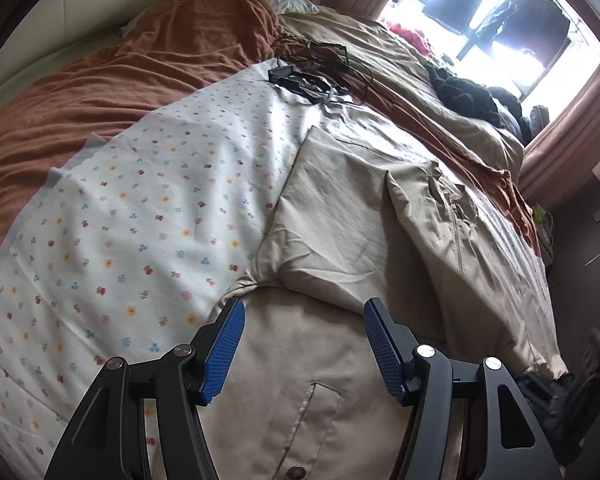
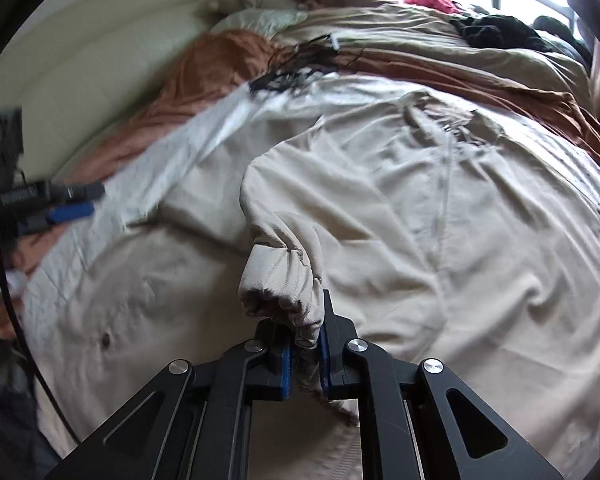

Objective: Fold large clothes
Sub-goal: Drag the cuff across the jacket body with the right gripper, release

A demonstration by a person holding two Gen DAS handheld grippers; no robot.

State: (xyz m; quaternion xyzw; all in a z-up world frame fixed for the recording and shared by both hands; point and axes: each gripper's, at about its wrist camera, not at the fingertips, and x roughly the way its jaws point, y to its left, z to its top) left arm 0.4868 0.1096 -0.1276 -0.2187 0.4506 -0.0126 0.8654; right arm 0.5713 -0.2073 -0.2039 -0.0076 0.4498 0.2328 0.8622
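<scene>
Left wrist view: my left gripper (image 1: 304, 344) hangs at the bottom centre with its jaws apart and nothing between them, over the beige jacket (image 1: 340, 232) that lies spread across the middle of the bed (image 1: 80, 100). A floral sheet (image 1: 140, 216) lies under it, to the left.

Right wrist view: my right gripper (image 2: 305, 354) is clamped on the jacket's cuff (image 2: 284, 284), low in the frame, the sleeve bunched above the pads. The left gripper shows at the left edge.

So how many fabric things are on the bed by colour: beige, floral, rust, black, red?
Beige jacket: 1
White floral sheet: 1
Rust-orange blanket: 1
Black clothing heap: 1
Red garment: 1
Total: 5
</scene>
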